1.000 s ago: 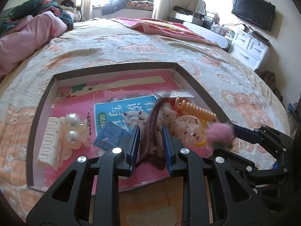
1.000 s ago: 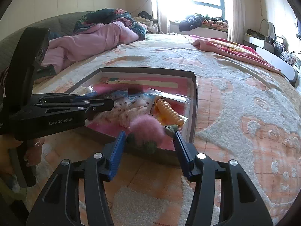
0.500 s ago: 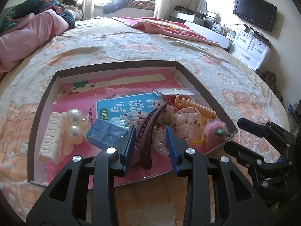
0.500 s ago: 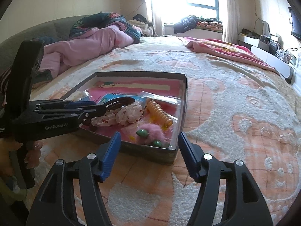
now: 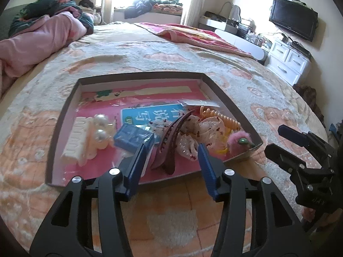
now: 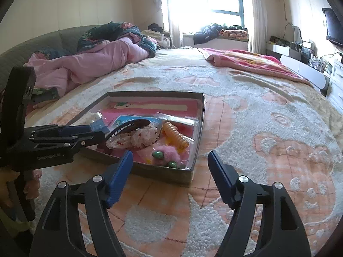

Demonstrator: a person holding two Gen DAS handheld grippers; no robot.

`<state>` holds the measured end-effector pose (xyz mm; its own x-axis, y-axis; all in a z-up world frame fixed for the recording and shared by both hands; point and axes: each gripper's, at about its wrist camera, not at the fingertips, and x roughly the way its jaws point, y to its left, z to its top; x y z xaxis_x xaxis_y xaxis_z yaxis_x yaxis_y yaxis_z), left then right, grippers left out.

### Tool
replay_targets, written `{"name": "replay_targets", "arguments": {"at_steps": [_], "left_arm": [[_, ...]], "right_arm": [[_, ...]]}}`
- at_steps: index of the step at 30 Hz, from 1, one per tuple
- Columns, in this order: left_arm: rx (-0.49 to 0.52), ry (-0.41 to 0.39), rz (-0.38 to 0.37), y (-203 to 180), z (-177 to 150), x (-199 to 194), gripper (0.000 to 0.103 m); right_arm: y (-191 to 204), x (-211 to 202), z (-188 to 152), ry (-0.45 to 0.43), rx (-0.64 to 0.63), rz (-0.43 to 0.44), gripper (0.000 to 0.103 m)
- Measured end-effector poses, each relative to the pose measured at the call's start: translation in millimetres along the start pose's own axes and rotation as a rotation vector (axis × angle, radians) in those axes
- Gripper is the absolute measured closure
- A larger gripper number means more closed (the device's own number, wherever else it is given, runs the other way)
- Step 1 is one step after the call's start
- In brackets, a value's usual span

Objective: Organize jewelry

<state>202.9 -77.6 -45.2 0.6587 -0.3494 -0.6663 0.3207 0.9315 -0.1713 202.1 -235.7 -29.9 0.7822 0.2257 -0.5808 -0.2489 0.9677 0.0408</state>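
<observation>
A shallow grey box (image 5: 64, 115) (image 6: 198, 128) lies on the bed. It holds a dark red hair claw (image 5: 169, 141) (image 6: 128, 126), a white pearl clip (image 5: 85, 137), a blue case (image 5: 133, 137), a spotted scrunchie (image 5: 203, 130) (image 6: 143, 137), an orange spiral tie (image 5: 223, 120) (image 6: 175, 137) and a pink fluffy tie (image 5: 238, 141) (image 6: 167, 154). My left gripper (image 5: 171, 169) is open and empty at the box's near edge, the claw lying just ahead. My right gripper (image 6: 169, 175) is open and empty, just short of the box's near corner.
The bed has a plush peach and cream blanket (image 6: 268, 132). Pink bedding (image 6: 90, 64) is piled at the far left. A white dresser (image 5: 287, 62) and a wall TV (image 5: 293, 19) stand at the right.
My left gripper opened, let go of the dark red claw in the box and drew back. My right gripper dropped the pink fluffy tie into the box's corner and pulled back.
</observation>
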Motion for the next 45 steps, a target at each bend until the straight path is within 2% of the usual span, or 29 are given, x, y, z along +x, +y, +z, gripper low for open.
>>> {"name": "replay_targets", "arguments": {"at_steps": [13, 23, 29, 37, 45], "left_arm": [[-0.021, -0.044, 0.049, 10.5, -14.2, -36.1, 0.036], [-0.051, -0.083, 0.078, 20.3, -20.9, -59.0, 0.012], [-0.051, -0.115, 0.091, 22.3, -25.7, -73.7, 0.012], [-0.052, -0.152, 0.153, 23.4, -33.2, -86.7, 0.011], [-0.033, -0.189, 0.155, 19.9, -38.0, -98.6, 0.011]], "right_arm": [[9.1, -23.0, -1.8, -0.050, -0.019, -0.017, 0.020], [17.3, -32.2, -5.0, -0.072, -0.022, -0.024, 0.012], [20.5, -40.6, -5.6, -0.095, -0.008, -0.024, 0.008], [32.1, -49.3, -11.5, -0.117, -0.034, -0.027, 0.008], [37.0, -55.7, -15.9, -0.140, -0.029, -0.030, 0.008]]}}
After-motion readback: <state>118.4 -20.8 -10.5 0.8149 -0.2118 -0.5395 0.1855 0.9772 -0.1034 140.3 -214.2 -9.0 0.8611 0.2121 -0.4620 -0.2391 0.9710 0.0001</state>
